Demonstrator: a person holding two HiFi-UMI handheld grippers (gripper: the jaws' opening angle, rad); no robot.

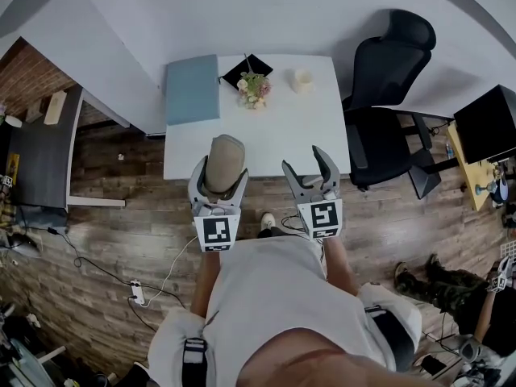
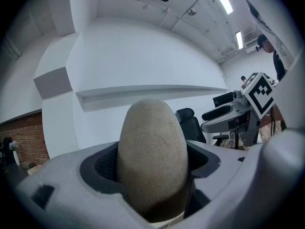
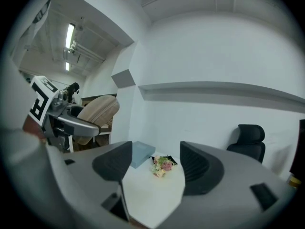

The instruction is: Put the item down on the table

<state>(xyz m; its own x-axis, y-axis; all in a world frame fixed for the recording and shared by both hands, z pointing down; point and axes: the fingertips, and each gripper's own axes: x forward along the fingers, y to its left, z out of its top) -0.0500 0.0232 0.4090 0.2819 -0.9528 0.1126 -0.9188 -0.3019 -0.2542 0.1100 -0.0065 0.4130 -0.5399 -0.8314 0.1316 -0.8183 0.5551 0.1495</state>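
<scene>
At near table edge, left gripper (image 1: 219, 177): my jaws are half apart and clamped on the beige oval item (image 1: 223, 160), pads pressing both its sides.
Item position: held in the air, rounded end standing out past my jaws; in the head view it overlaps the front edge of the white table (image 1: 306, 135). Not set down yet.
Right gripper (image 1: 306, 163): my jaws stand partly apart with nothing between them; the tabletop shows through the gap.
Spacing: both grippers side by side, apart.
Table far end: blue-grey box (image 1: 193, 89) at left, flower bouquet (image 1: 253, 89) beside it, small cream cup (image 1: 302, 80) further right.
Right of table: black office chair (image 1: 387, 79).
</scene>
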